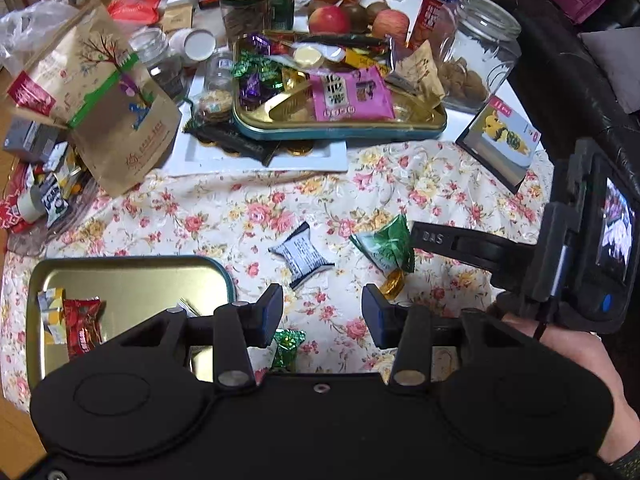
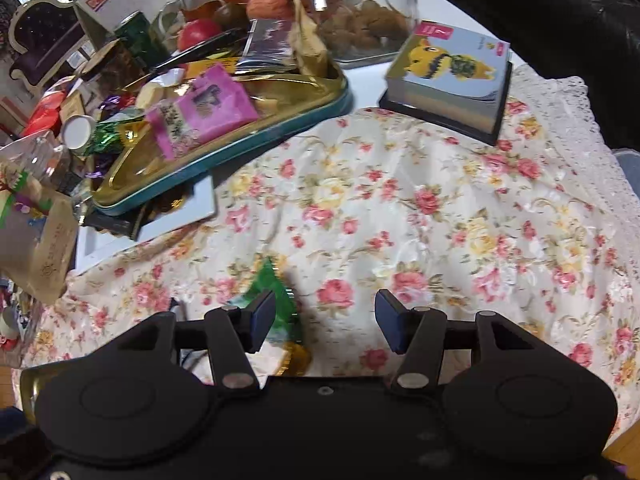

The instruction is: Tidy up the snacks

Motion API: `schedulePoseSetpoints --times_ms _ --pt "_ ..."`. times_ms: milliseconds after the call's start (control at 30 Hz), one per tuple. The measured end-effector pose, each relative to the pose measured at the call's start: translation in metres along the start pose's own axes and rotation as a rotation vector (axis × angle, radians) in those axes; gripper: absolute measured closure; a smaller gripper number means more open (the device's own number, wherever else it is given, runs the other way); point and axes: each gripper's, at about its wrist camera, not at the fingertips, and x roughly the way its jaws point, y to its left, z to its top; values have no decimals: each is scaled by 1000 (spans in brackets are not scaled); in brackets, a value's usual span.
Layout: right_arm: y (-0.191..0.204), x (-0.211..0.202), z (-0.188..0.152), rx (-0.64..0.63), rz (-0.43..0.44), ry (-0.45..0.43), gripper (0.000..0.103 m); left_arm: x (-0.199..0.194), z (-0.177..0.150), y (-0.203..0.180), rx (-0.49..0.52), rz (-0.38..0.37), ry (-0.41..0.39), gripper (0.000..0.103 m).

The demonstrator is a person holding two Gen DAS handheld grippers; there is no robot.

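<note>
Step in hand, as judged from the layout: transfer of loose snacks from the floral cloth (image 1: 224, 216) into the near gold tin (image 1: 132, 280), which lies to the left of the left gripper (image 1: 322, 312). Left gripper: jaws spread apart, nothing between them, poised above the cloth. Right gripper (image 2: 325, 316): jaws likewise apart and empty; in the left wrist view one of its fingers (image 1: 436, 238) reaches in from the right and sits just beside the green packet (image 1: 386, 248), apparently touching it, though contact cannot be confirmed. In the right wrist view the same packet lies under and partly behind that gripper's left finger, not between the jaws. Loose items on the cloth, counted in the left wrist view: one green packet, ahead and right of the left gripper; one white printed packet (image 1: 302, 258), directly ahead of it; one gold foil sweet (image 1: 393, 282), just ahead of its right finger; one green foil sweet (image 1: 287, 346), below and behind its left finger. Total: four. The near tin holds two visible items: one red packet (image 1: 83, 326) and one yellow-and-white packet (image 1: 52, 312). The far tin (image 1: 340, 130), well ahead, is full of mixed snacks too crowded to count. Next move, by judgement: shift the right gripper leftward until the green packet sits between its jaws, then close on it; the packet is thin and crinkled, so a low, flat approach is required.
</note>
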Motion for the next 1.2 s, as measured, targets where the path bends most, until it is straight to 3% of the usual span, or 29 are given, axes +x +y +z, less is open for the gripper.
schedulePoseSetpoints --times_ms 367,467,567,700,800,900,1000,1067,1200 --pt "16 2 7 15 -27 4 45 21 10 5 -59 28 51 50" --pt "15 2 3 -3 -76 -27 45 18 17 2 -65 71 23 50" --pt "19 5 0 -76 -121 -28 45 15 16 -7 -22 172 -23 52" --pt "16 15 1 -99 -143 0 45 9 11 -15 55 85 -19 54" --pt "12 20 9 -57 -118 38 46 5 8 -15 109 72 -34 50" --pt "15 13 11 -19 -81 -4 46 -1 10 -4 86 93 -69 50" --pt "27 12 10 -49 -24 -2 46 -6 14 18 -7 71 -73 50" --pt "37 13 8 -97 -7 -11 46 -6 16 30 -50 40 -60 50" --pt "53 19 1 -220 -31 -35 46 -6 16 39 -88 69 -59 51"
